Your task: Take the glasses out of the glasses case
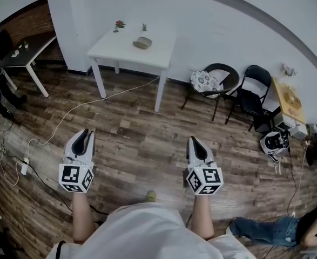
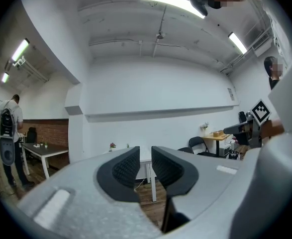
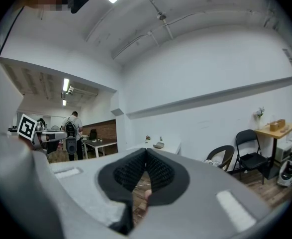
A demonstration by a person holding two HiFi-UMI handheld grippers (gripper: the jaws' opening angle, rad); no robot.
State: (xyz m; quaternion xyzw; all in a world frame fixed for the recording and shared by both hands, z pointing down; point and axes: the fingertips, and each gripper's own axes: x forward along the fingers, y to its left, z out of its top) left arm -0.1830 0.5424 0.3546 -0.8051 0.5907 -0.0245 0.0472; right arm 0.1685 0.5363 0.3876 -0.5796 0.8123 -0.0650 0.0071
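Well short of the white table [image 1: 161, 58], on which what I take for the glasses case [image 1: 142, 42] lies, my left gripper [image 1: 83, 136] holds its fingers apart and empty, while my right gripper [image 1: 195, 143] has its fingers pressed together on nothing. If I arrive with the right closed, I could knock the case off the table.

We record a floor [image 1: 147, 139] of wood planks with a streaked, low-sheen grain, and a white table [image 1: 158, 52] with a smooth matt top. The left gripper [image 2: 145, 156] and right gripper [image 3: 146, 153] have matt grey plastic shells, faintly grainy, with black pads [image 2: 125, 169] in a fine cross-hatch texture.
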